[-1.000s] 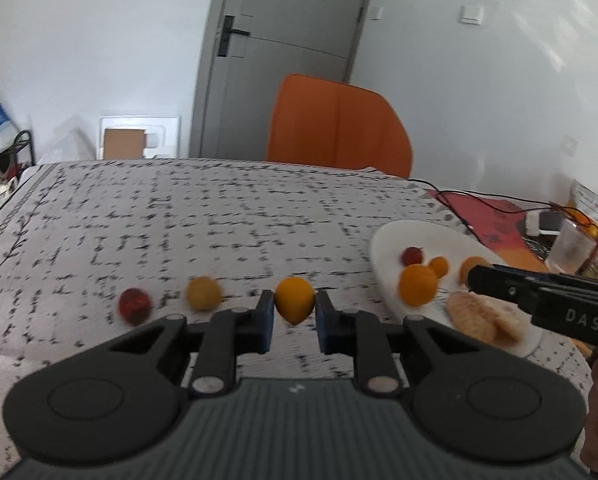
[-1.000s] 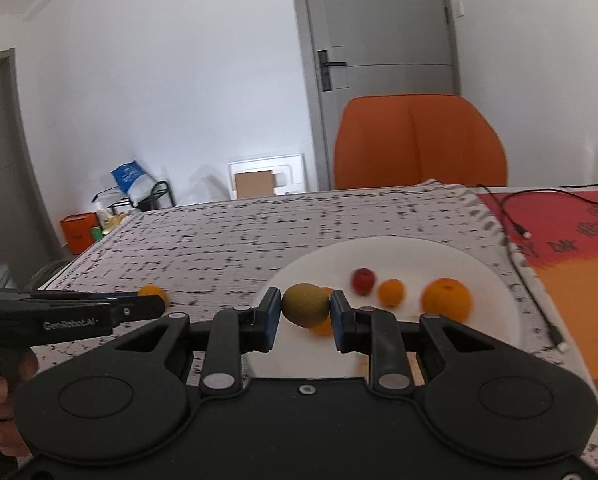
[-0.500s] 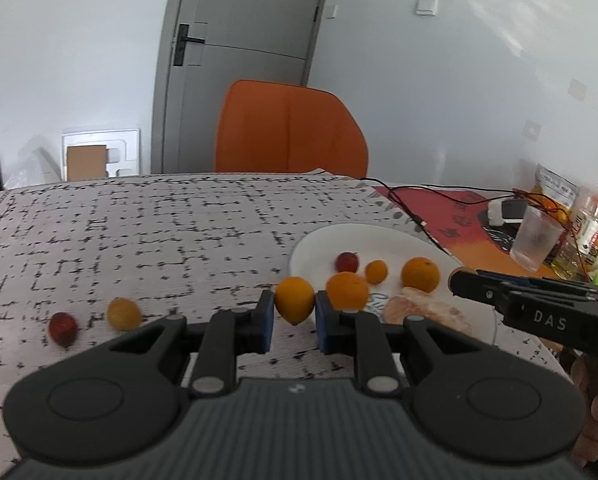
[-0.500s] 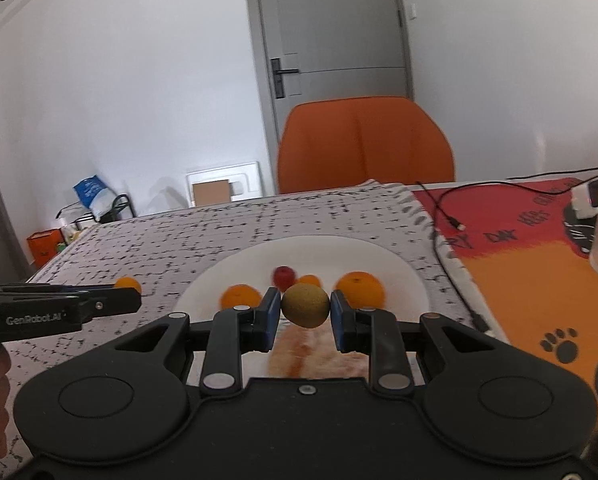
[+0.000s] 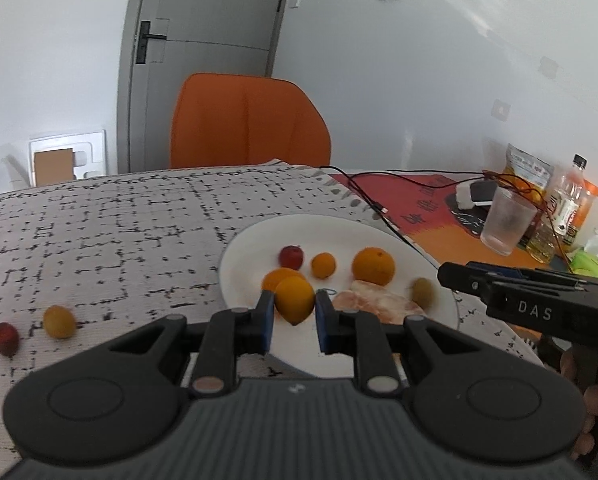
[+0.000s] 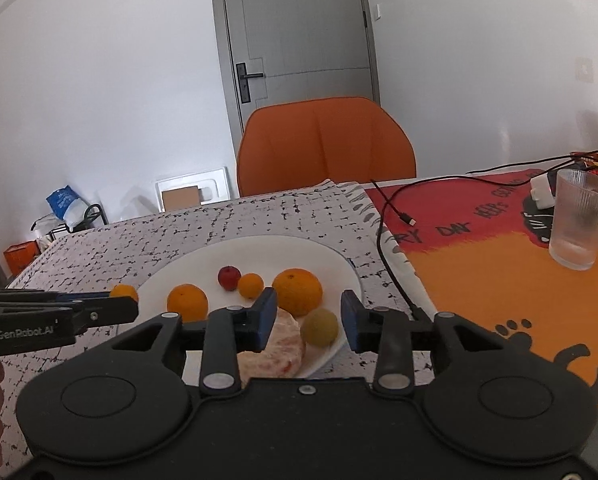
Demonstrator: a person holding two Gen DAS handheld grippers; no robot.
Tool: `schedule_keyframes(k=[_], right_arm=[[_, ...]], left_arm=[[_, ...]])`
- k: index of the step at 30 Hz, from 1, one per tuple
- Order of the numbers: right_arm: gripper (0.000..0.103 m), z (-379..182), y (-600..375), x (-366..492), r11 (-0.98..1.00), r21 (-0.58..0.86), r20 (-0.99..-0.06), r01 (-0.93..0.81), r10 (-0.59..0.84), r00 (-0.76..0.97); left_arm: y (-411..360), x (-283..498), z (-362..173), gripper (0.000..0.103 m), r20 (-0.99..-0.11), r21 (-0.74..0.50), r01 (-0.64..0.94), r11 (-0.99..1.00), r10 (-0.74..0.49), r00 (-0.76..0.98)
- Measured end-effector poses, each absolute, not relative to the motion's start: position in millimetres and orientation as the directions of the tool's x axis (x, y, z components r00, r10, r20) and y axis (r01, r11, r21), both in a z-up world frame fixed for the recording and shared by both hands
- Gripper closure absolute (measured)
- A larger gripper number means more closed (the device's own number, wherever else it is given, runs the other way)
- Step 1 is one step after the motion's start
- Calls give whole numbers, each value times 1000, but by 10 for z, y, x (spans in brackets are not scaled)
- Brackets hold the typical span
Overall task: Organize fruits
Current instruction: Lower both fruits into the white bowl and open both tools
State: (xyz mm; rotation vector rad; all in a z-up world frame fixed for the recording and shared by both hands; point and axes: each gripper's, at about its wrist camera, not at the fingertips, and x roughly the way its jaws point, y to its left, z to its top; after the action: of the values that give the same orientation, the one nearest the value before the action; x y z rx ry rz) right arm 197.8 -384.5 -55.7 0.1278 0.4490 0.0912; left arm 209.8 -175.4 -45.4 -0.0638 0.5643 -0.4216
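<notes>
While the left hand-held gripper pinches a smooth, pointed yellow-orange fruit over the near rim of the glossy white round plate, the right hand-held gripper has just been opening; a dull green-brown kiwi sits between its blue pads, untouched, on the plate beside a peeled, pithy citrus. Rough black-flecked cloth covers the table.

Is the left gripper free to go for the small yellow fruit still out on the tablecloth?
Probably not yet: the left gripper is shut on an orange-yellow fruit over the plate. The way to the small yellow fruit looks clear.
</notes>
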Motion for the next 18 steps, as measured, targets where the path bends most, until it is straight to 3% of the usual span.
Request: schedule_keyframes(k=[7,14,18], right_arm=[[53,-570,-3783,1924,985,146,-429,-90,145,892],[49,-546,-3729,1908,983,150,-421,-109,163,892],[45,-556,-3686,1905,981,156,-420,-117,173,891]], left_arm=[[-1858,2109,-448,83,-515,-165,393,905,-418,748],[-1769,2084,-432,77,-520,-162,370,915,-398,755],[-1609,2058,-426,62,-523,-158,334,929,-365,770]])
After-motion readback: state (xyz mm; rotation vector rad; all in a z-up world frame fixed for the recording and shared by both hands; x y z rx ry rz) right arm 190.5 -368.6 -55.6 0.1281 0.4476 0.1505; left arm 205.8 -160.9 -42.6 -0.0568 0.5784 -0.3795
